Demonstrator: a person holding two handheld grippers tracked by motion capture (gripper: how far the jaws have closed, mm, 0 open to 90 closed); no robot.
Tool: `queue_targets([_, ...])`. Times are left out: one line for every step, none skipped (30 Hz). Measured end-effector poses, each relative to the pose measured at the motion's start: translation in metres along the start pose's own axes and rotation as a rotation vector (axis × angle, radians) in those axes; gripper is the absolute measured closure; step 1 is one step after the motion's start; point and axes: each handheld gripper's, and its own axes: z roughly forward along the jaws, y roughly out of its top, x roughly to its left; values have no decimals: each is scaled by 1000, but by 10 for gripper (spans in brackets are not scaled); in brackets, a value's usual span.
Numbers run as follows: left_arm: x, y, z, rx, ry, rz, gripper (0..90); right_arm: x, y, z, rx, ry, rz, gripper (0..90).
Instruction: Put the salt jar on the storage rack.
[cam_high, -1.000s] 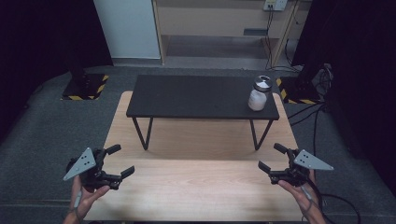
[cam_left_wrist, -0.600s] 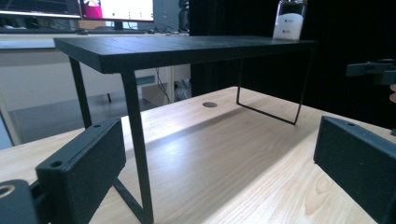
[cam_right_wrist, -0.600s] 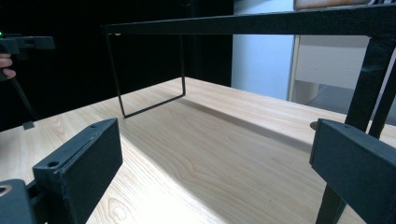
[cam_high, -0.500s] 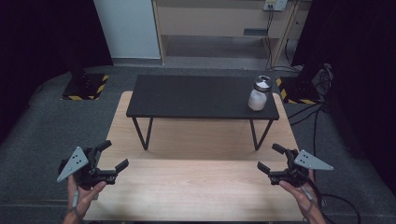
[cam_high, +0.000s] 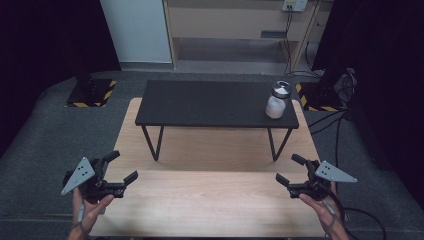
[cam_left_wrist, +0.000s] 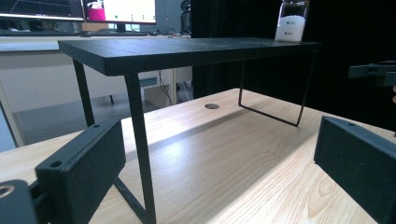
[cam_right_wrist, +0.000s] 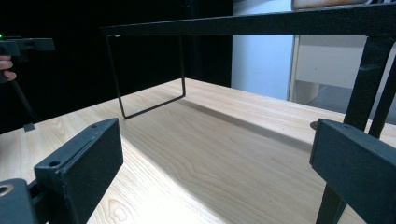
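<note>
Grey carpet (cam_high: 60, 135) is covering the floor around the light wooden counter (cam_high: 210, 200). Black curtains (cam_high: 45, 35) are hanging at both sides, a wooden shelf unit (cam_high: 235, 25) is standing at the back, and monitors (cam_left_wrist: 116, 10) are glowing on a desk.

Left gripper (cam_high: 121, 166) and right gripper (cam_high: 290, 170): black frames, each topped by a grey three-cornered plate with small dark holes. Jaws are flat black blocks, each with a round hole. A dark cable trails from each.
</note>
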Motion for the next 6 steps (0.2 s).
queue_targets([0,0,0,0,-1,0,10,0,0,0,-1,0,1,26])
queue_targets([0,0,0,0,-1,0,11,0,0,0,-1,0,1,26])
queue_targets([0,0,0,1,-2,0,11,0,0,0,0,0,0,26])
queue_targets([0,0,0,1,-2,0,11,0,0,0,1,1,0,26])
queue_targets([0,0,0,1,-3,0,11,0,0,0,2,1,0,26])
queue_targets([0,0,1,1,-3,0,11,0,0,0,2,1,0,26])
